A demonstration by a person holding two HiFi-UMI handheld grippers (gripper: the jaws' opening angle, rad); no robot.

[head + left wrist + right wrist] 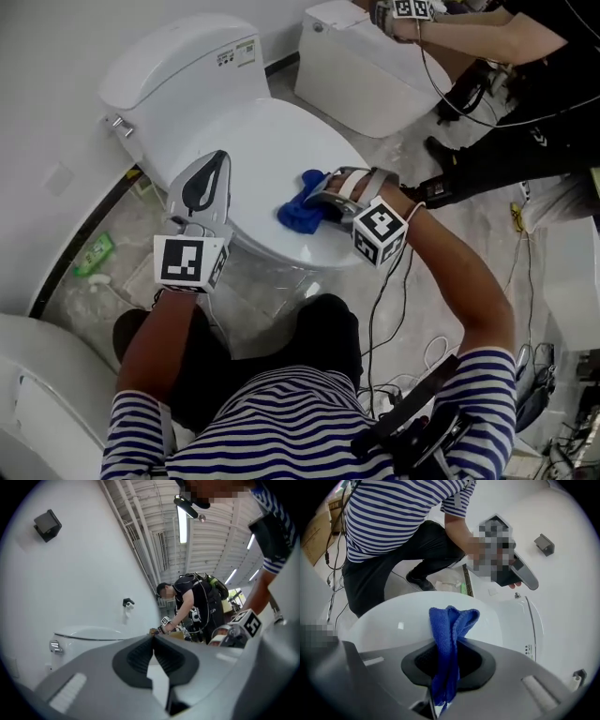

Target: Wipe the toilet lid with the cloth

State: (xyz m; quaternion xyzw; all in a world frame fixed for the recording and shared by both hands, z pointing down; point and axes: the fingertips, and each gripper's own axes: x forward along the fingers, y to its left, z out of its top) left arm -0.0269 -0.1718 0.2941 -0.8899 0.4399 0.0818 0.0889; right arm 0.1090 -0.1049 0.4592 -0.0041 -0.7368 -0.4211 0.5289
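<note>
Progress: wiping judged barely begun, leaving most of the toilet lid [267, 131] to cover.
Blue cloth [298, 212]: lying bunched at the lid's front right.
Right gripper [322, 200]: reaching in from the lid's right, jaws pinching the cloth's folds tightly.
Left gripper [218, 167]: pointing up along the lid's left edge, jaws pressing together, gripping nothing.

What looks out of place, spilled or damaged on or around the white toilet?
The closed white toilet lid shows no spill or damage. Only a small green item lies loose on the floor by the wall, beside the toilet.
</note>
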